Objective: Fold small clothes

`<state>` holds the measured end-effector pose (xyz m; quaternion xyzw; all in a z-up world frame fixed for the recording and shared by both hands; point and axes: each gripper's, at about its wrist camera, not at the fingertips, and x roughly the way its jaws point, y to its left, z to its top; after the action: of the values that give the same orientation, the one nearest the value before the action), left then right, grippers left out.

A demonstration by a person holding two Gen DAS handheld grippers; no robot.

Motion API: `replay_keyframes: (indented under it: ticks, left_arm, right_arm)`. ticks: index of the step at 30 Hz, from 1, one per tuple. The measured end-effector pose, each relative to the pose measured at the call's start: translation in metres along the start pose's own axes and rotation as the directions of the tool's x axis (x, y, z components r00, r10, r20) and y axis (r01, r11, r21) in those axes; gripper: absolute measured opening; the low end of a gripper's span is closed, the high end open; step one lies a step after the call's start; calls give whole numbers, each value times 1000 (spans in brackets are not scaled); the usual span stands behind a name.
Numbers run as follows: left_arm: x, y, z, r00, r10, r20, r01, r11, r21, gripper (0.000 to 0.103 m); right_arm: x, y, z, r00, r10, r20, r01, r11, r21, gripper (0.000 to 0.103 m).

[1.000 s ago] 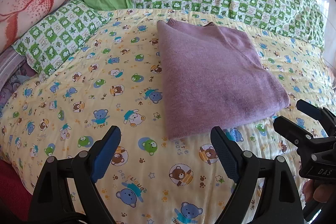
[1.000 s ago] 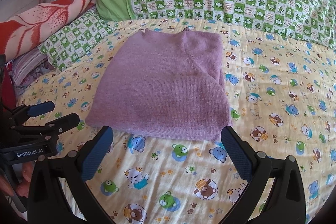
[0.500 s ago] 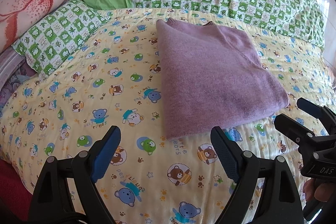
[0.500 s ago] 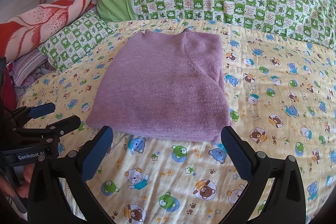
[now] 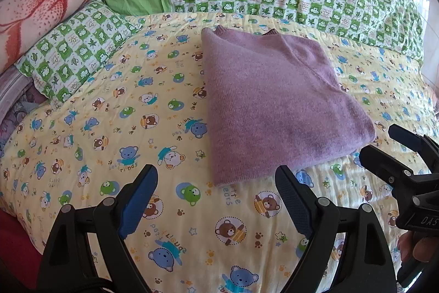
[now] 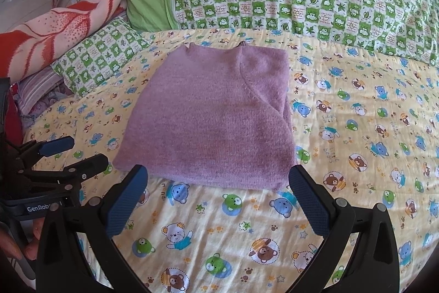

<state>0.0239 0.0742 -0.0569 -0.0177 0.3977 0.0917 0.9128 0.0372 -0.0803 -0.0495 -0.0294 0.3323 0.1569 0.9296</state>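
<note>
I hold the left gripper (image 5: 214, 199) with jaws spread wide and empty, just short of the near-left corner of the folded mauve knitted sweater (image 5: 274, 106). The right gripper (image 6: 218, 199) is likewise released, straddling the sweater's near hem. Both hover above the yellow bear-print quilt (image 6: 356, 155), probably placed to take the hem for a further fold. The right view alone shows the tucked sleeve seam; the left view shows the sweater's left edge.
</note>
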Motion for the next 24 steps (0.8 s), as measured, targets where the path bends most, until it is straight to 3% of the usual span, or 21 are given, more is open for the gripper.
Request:
replay_keyframes:
  ticks: [24]
  left_arm:
    - [8, 4, 17, 1000, 29, -6, -29, 999, -18, 88]
  right_arm:
    - [2, -9, 15, 1000, 12, 16, -12, 1000, 6, 102]
